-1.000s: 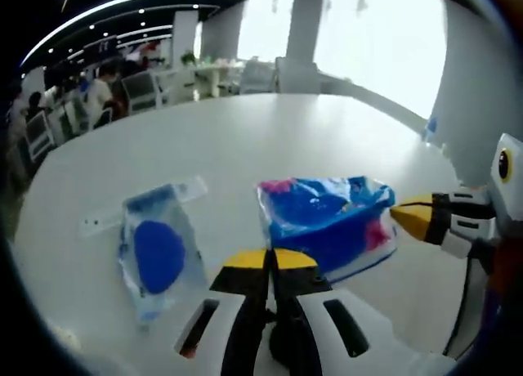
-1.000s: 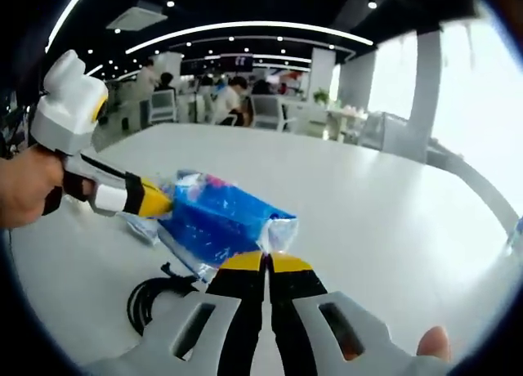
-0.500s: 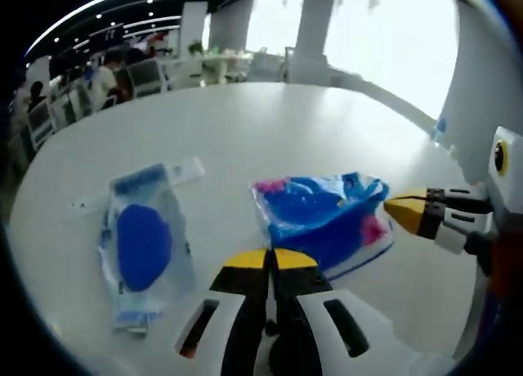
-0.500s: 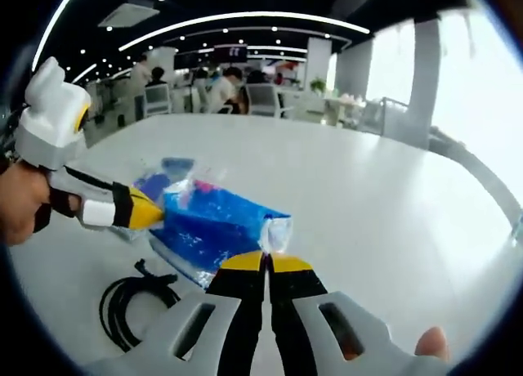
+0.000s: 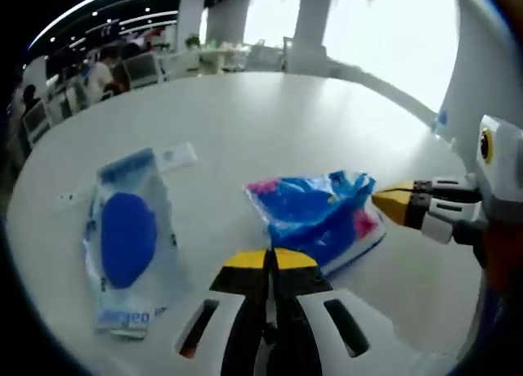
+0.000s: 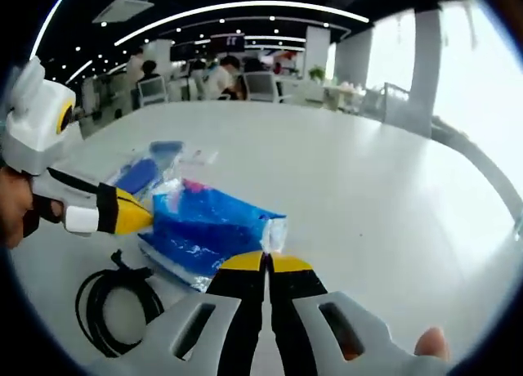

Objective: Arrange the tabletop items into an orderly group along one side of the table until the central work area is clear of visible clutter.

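Blue packet lies on the table between both closed jaws, each gripper's tips touching an opposite edge.

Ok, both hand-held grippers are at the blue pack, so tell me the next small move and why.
Probably slide the blue pack toward the clear pouch with the blue pad. The left hand-held gripper and the right hand-held gripper are shut at opposite ends of the pack, which lies flat on the table apart from the pouch. The black cable sits near the left one; avoid dragging it.
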A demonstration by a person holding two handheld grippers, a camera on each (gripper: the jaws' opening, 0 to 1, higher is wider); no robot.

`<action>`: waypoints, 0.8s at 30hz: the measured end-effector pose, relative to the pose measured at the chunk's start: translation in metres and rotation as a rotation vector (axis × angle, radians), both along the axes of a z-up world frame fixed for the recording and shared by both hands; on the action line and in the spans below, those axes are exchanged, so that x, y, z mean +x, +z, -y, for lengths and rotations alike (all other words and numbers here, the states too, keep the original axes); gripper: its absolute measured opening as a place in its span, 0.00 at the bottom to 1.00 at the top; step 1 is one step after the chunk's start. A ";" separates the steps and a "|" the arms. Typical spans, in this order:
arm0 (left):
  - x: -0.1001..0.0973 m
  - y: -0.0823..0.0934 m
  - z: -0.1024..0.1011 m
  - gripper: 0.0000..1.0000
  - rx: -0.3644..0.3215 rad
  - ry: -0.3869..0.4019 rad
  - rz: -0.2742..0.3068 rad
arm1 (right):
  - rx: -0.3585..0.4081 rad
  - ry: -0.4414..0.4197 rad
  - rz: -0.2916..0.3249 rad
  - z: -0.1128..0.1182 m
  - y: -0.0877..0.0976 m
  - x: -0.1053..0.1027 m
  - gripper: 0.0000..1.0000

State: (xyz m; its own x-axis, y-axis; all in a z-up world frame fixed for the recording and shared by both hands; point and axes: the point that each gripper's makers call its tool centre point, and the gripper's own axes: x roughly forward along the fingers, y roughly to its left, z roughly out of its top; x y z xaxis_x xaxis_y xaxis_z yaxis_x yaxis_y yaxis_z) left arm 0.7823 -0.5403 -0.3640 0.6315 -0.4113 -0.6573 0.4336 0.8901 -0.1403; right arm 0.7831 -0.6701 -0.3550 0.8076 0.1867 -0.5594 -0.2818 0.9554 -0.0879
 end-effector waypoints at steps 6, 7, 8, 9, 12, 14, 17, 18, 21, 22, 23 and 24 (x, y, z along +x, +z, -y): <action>-0.004 -0.006 0.003 0.00 0.022 -0.022 -0.002 | -0.012 0.002 -0.011 0.001 -0.008 0.001 0.02; -0.005 -0.007 0.004 0.00 0.023 -0.023 -0.004 | -0.012 0.003 -0.014 0.002 -0.009 0.002 0.02; -0.005 -0.008 0.004 0.00 0.026 -0.025 -0.002 | -0.012 0.004 -0.015 0.002 -0.010 0.002 0.02; -0.005 -0.009 0.005 0.00 0.029 -0.029 -0.004 | -0.015 0.004 -0.016 0.003 -0.011 0.002 0.02; -0.006 -0.011 0.007 0.00 0.032 -0.038 -0.005 | -0.018 0.004 -0.016 0.004 -0.013 0.003 0.02; -0.007 -0.012 0.009 0.00 0.032 -0.040 -0.005 | -0.015 0.004 -0.015 0.005 -0.014 0.004 0.02; -0.008 -0.015 0.011 0.00 0.033 -0.047 -0.008 | -0.012 0.000 -0.011 0.006 -0.014 0.005 0.02; -0.008 -0.015 0.011 0.00 0.035 -0.049 -0.007 | -0.012 -0.001 -0.011 0.007 -0.014 0.005 0.02; -0.008 -0.015 0.011 0.00 0.037 -0.051 -0.003 | -0.015 -0.001 -0.012 0.007 -0.015 0.005 0.03; -0.008 -0.015 0.011 0.00 0.034 -0.051 -0.003 | -0.016 -0.002 -0.012 0.008 -0.016 0.005 0.03; -0.008 -0.014 0.011 0.00 0.032 -0.050 -0.004 | -0.019 -0.006 -0.012 0.009 -0.016 0.006 0.04; -0.008 -0.014 0.011 0.00 0.032 -0.050 -0.003 | -0.018 -0.007 -0.014 0.009 -0.017 0.007 0.04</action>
